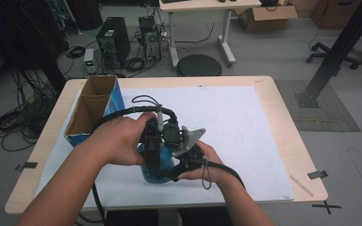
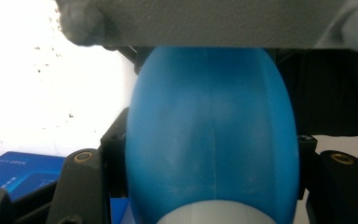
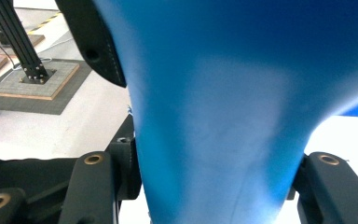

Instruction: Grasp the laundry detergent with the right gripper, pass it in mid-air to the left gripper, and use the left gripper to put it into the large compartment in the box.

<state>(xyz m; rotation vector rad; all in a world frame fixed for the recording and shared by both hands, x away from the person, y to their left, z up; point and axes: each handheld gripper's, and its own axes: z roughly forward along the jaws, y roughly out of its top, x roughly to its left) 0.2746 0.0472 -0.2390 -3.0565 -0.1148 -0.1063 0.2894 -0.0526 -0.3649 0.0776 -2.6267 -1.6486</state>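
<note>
While both jaw sets clamp it, the blue bulb-shaped object [image 1: 156, 173] sits pinched between the left gripper [image 1: 152, 162] and right gripper [image 1: 179, 165], its sides filling each gripper view. It's held over the white mat [image 1: 235, 122] near the front edge, w/ the open cardboard box [image 1: 90, 110] at the mat's far-left corner.

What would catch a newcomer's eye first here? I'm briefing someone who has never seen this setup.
The blue rubber bulb near the table's front edge, clamped between both grippers, left gripper and right gripper. Next, the open cardboard box with blue sides at the table's left, on the white sheet.
</note>
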